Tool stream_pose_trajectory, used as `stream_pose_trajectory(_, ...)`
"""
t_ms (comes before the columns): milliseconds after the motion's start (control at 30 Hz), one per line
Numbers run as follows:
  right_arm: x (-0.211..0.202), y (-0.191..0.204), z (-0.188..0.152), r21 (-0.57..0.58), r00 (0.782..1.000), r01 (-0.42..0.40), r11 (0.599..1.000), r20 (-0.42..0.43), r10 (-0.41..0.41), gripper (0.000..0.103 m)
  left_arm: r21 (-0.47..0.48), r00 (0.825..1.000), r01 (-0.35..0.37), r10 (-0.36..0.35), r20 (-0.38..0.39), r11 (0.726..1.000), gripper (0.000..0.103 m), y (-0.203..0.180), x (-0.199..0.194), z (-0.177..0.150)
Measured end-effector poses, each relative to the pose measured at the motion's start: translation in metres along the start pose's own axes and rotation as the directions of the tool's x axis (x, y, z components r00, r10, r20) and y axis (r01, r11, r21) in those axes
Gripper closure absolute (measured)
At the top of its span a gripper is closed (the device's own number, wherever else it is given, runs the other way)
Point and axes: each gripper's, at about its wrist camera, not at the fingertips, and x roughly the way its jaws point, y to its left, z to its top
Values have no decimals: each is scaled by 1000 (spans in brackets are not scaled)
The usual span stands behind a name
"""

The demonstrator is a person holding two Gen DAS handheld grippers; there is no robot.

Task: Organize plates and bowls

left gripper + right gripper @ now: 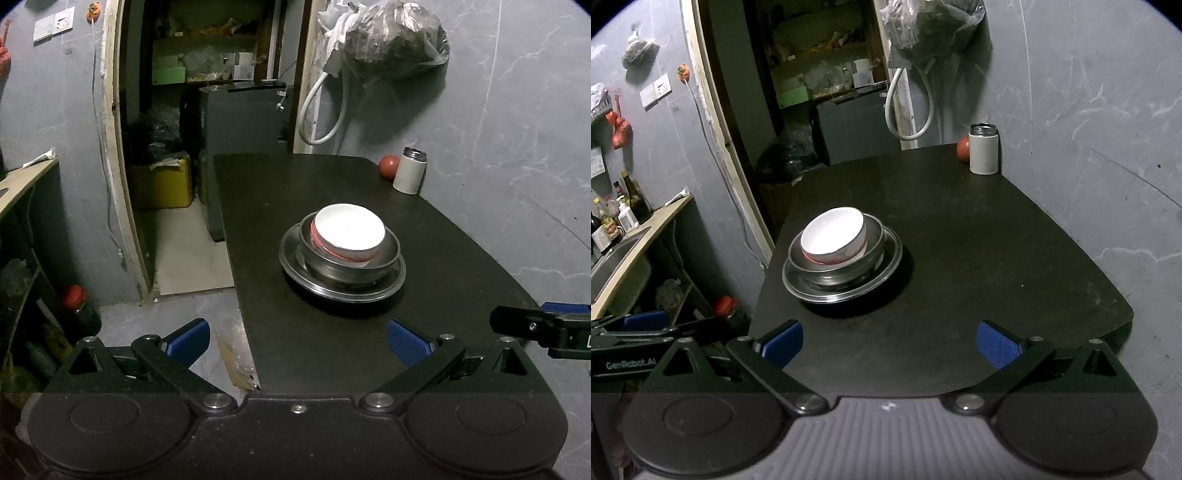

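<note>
A white bowl with a red band [349,232] [833,236] sits inside a steel bowl [388,254] [873,245], which rests on a steel plate [291,264] [892,266] on the black table [314,192] [979,240]. The stack stands near the table's middle. My left gripper [297,341] hovers open at the near edge, short of the stack, with nothing between its blue pads. My right gripper [890,343] is also open and empty, back from the stack at its right. The right gripper's tip [535,325] shows in the left wrist view.
A white flask [410,171] [983,149] and a red ball [388,167] [963,147] stand at the table's far right corner by the wall. A doorway with a yellow canister [162,182] lies left. A counter with a sink [617,258] and bottles sits further left.
</note>
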Motion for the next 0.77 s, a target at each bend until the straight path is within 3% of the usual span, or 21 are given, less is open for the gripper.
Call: stream_pose_trajectory(767, 17, -14, 3, 4, 999, 20, 1000, -46, -20, 0, 37, 999, -35, 36, -33, 999, 1, -9, 21, 5)
